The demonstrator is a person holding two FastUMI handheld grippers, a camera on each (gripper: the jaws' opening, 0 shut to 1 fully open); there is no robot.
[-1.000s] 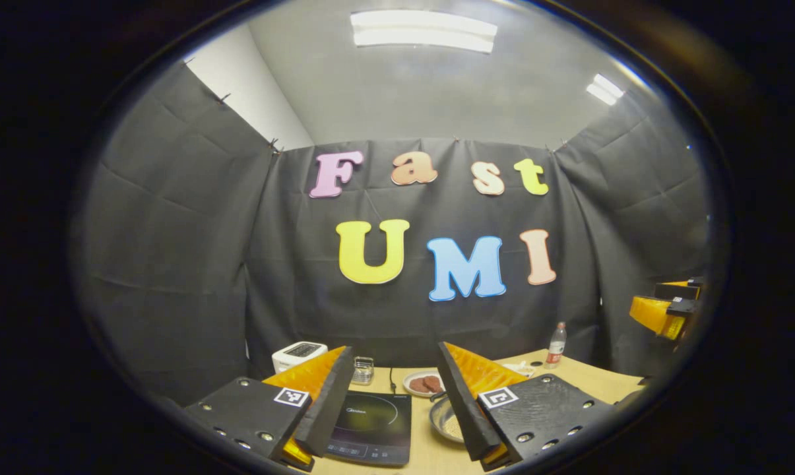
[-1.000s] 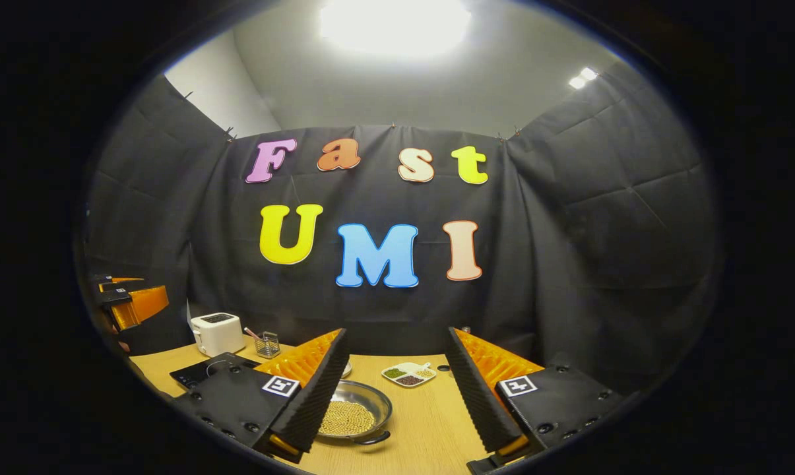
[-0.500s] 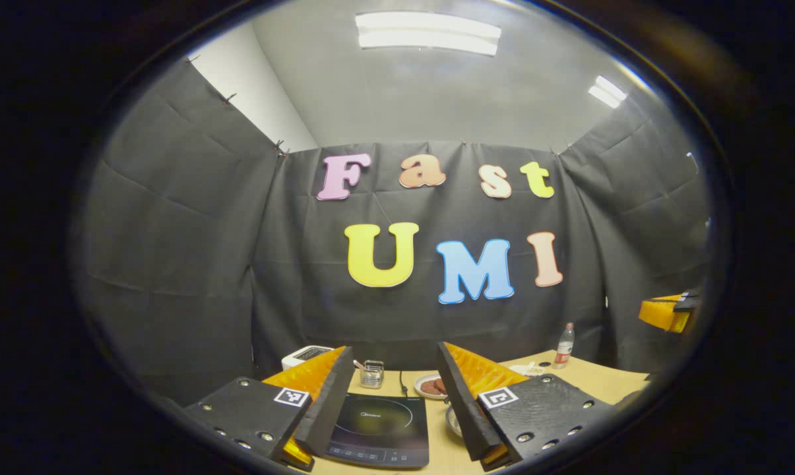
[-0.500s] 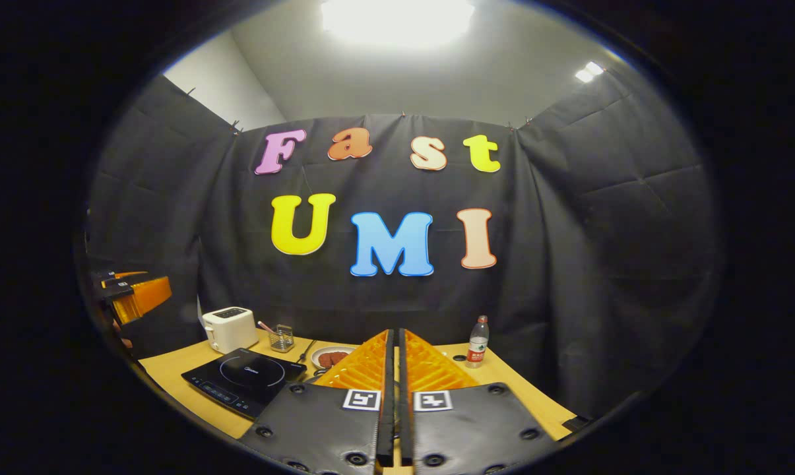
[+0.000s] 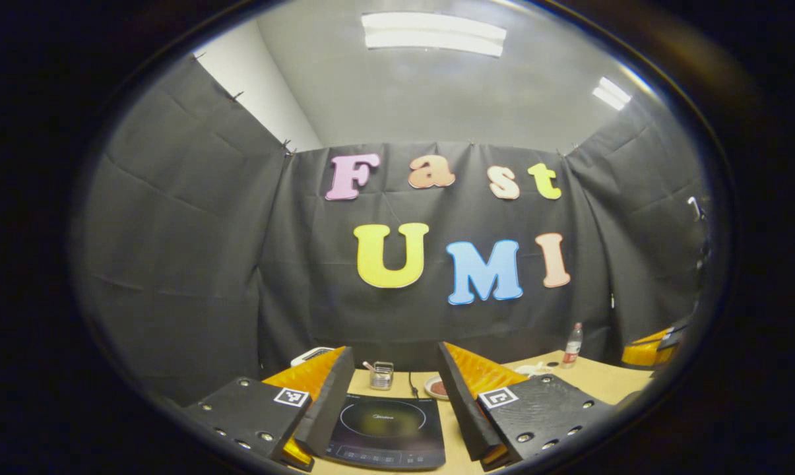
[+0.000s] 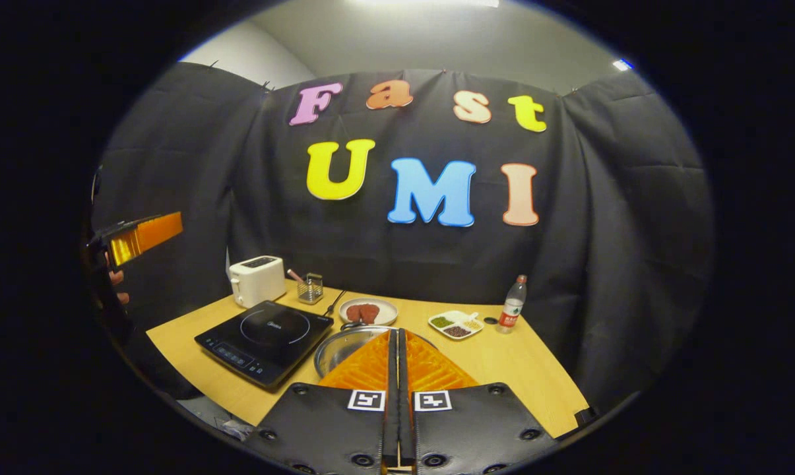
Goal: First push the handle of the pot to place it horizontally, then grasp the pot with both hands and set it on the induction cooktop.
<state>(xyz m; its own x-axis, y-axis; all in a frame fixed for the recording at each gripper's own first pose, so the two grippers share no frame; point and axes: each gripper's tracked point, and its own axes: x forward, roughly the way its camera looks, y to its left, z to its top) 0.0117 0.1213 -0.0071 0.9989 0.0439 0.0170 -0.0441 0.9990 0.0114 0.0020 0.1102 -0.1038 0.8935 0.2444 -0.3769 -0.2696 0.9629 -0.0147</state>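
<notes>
Since a second ago the right gripper (image 6: 397, 343) has pressed its fingers together and is tipping down over the pot (image 6: 344, 343), which is sitting just ahead, beside the induction cooktop (image 6: 265, 333). The left gripper (image 5: 390, 369) is hovering spread. Nudging the handle sideways with the closed tips looks best.

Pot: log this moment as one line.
pot: on table, beside induction cooktop | right hand-held gripper: shut, empty, at pot | left hand-held gripper: open, above cooktop
</notes>
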